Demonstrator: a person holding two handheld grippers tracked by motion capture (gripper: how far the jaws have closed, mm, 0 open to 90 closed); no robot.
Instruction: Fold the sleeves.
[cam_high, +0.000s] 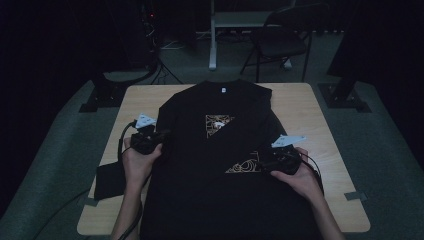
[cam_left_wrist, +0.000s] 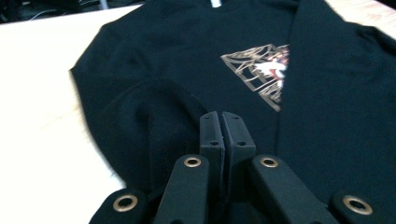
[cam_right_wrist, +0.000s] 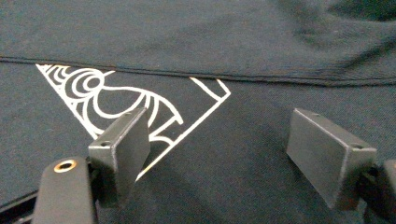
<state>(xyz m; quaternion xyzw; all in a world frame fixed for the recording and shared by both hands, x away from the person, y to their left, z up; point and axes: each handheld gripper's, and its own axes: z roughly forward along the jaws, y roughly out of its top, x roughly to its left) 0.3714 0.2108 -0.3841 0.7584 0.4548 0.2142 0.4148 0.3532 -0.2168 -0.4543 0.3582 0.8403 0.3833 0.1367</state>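
A black T-shirt (cam_high: 220, 165) lies on the wooden table (cam_high: 305, 110), its right side folded over diagonally so the gold print shows in two pieces (cam_high: 218, 124) (cam_high: 244, 165). My left gripper (cam_high: 161, 134) hovers at the shirt's left edge with its jaws pressed together; in the left gripper view the left gripper (cam_left_wrist: 220, 119) has no cloth showing between its fingertips, and the shirt (cam_left_wrist: 154, 70) lies beyond. My right gripper (cam_high: 263, 161) is low over the lower print. In the right gripper view the right gripper (cam_right_wrist: 224, 140) stands open above the white-lined print (cam_right_wrist: 121, 98), pinching nothing.
A dark flat piece of cloth (cam_high: 107, 180) lies at the table's left edge beside my left forearm. Bare wood shows to the left (cam_high: 140, 100) and right of the shirt. Behind the table stand a folding chair (cam_high: 280, 37) and stand legs (cam_high: 107, 90).
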